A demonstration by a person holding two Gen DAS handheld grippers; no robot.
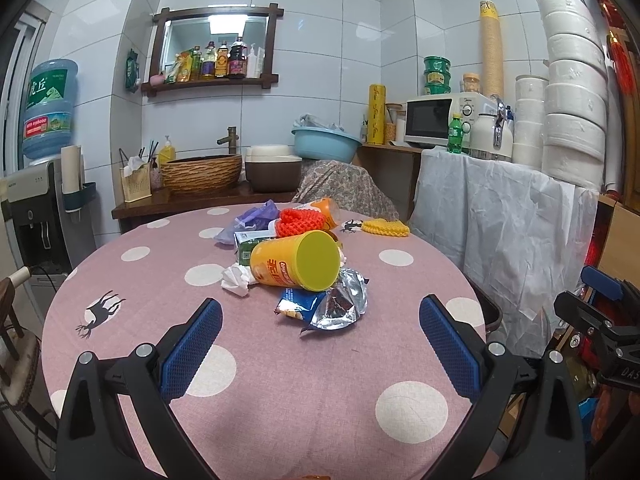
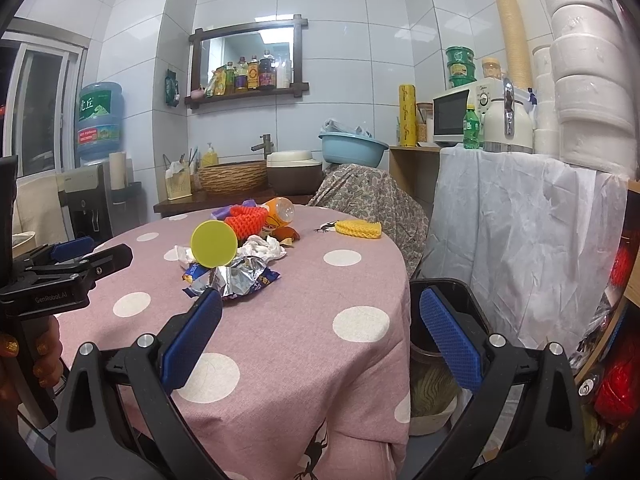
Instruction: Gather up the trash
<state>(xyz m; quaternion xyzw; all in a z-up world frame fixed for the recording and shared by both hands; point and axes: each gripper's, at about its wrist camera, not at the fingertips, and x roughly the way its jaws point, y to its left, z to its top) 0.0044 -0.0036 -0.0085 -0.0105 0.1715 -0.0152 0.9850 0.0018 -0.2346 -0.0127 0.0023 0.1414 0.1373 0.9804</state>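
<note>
Left wrist view: I face the tabletop (image 1: 280, 380), its trash heaped mid-cloth around a tipped chip canister (image 1: 298, 261), a foil wrapper (image 1: 340, 304) nearest. Bin (image 2: 452, 300) stands beside the right edge. Left gripper (image 1: 320, 344) and right gripper (image 2: 320, 340) gape wide, empty, untouching. I'd take the wrapper first, low and flat.

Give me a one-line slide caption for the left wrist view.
Open left gripper faces a trash pile on the pink polka-dot tablecloth: tipped yellow cylindrical chip canister, crumpled foil snack wrapper, white tissue.
</note>
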